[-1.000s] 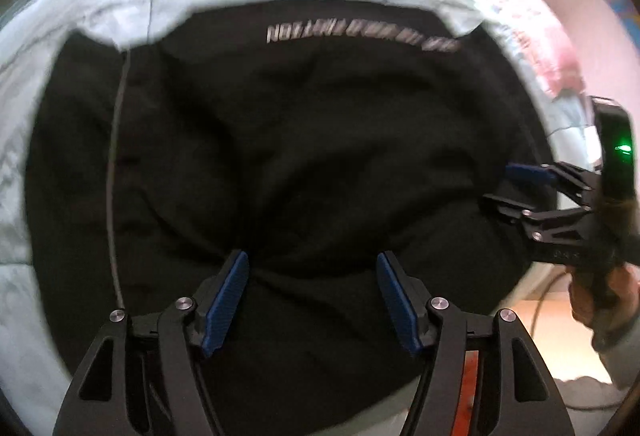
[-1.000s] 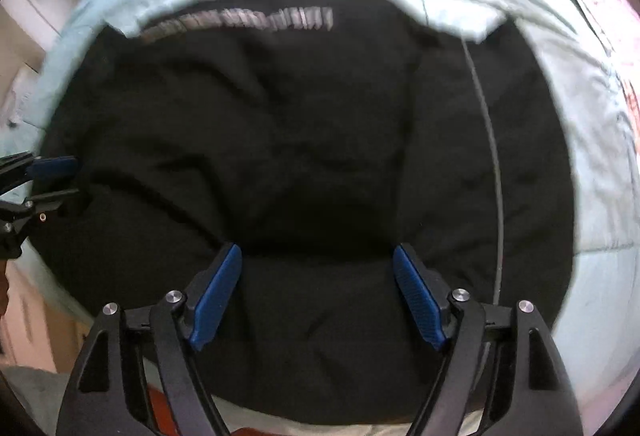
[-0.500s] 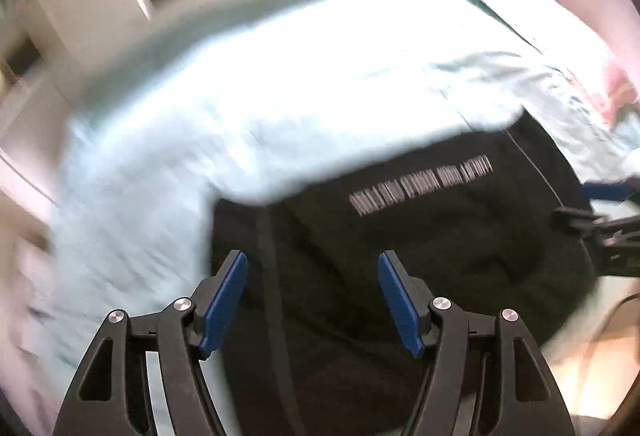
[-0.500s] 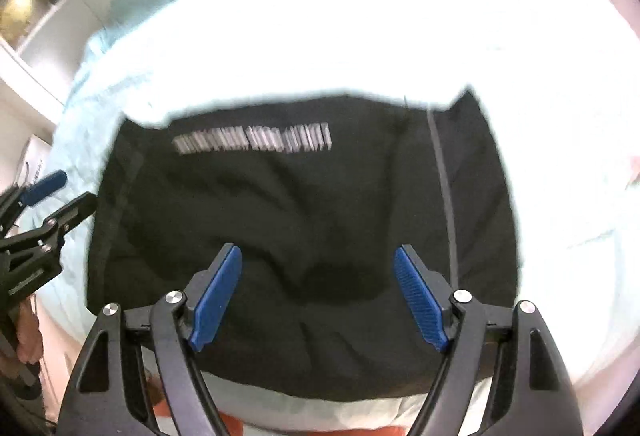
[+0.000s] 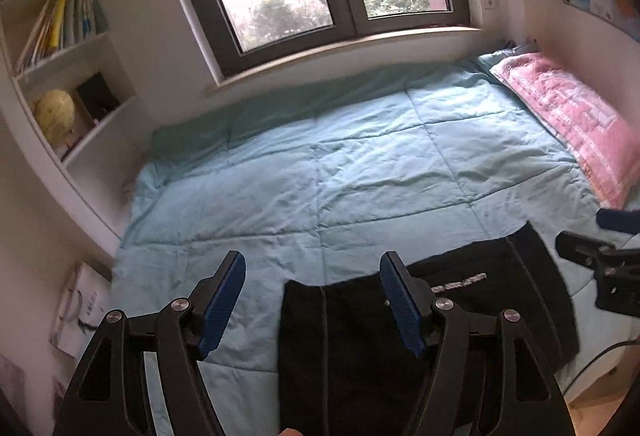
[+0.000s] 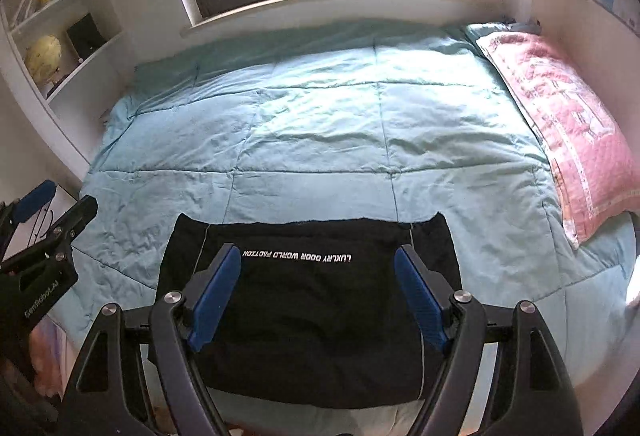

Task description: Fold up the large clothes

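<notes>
A black garment [image 6: 304,300], folded into a flat rectangle with white lettering, lies on the near edge of the bed. In the left wrist view the same garment [image 5: 352,348] shows low and to the right. My left gripper [image 5: 312,264] hangs high above it, open, nothing between its blue pads. My right gripper [image 6: 318,254] is also open and empty, well above the cloth. Each gripper shows in the other's view: the right gripper [image 5: 588,236] at the right edge, the left gripper [image 6: 60,204] at the left edge. Neither touches the garment.
A light blue quilt [image 6: 320,124] covers the bed. A pink pillow [image 6: 560,124] lies along the right wall. A window sill runs behind the bed. White shelves with books and a yellow globe [image 5: 54,114] stand at the left.
Both grippers have risen from close over the black garment and tilted up, so the whole bed and window now show. The garment lies as it did.
</notes>
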Available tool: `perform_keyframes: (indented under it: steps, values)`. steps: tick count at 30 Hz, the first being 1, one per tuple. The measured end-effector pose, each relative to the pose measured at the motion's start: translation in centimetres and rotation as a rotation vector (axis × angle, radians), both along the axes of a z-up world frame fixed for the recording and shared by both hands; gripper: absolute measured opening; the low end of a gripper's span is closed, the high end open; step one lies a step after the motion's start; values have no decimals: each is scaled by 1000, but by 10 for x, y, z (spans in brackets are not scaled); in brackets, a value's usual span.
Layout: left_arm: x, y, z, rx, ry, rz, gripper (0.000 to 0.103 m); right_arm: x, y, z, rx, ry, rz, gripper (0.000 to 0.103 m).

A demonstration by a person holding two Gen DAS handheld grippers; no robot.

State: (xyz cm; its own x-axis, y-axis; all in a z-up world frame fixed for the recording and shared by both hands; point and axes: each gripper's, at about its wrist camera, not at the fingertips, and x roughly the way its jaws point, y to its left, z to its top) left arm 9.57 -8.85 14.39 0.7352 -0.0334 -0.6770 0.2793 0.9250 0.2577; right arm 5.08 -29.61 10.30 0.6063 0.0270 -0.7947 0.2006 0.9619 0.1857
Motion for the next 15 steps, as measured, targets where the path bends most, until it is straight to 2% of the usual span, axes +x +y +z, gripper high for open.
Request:
perform_keyframes:
  steps: [5, 15]
  values:
    - [1, -6, -26, -65, 114, -23, 71, -5, 1, -10, -7, 54, -21, 82]
    - [4, -17, -52, -88, 214, -34, 71, -5, -7, -43, -9, 140, -58, 82]
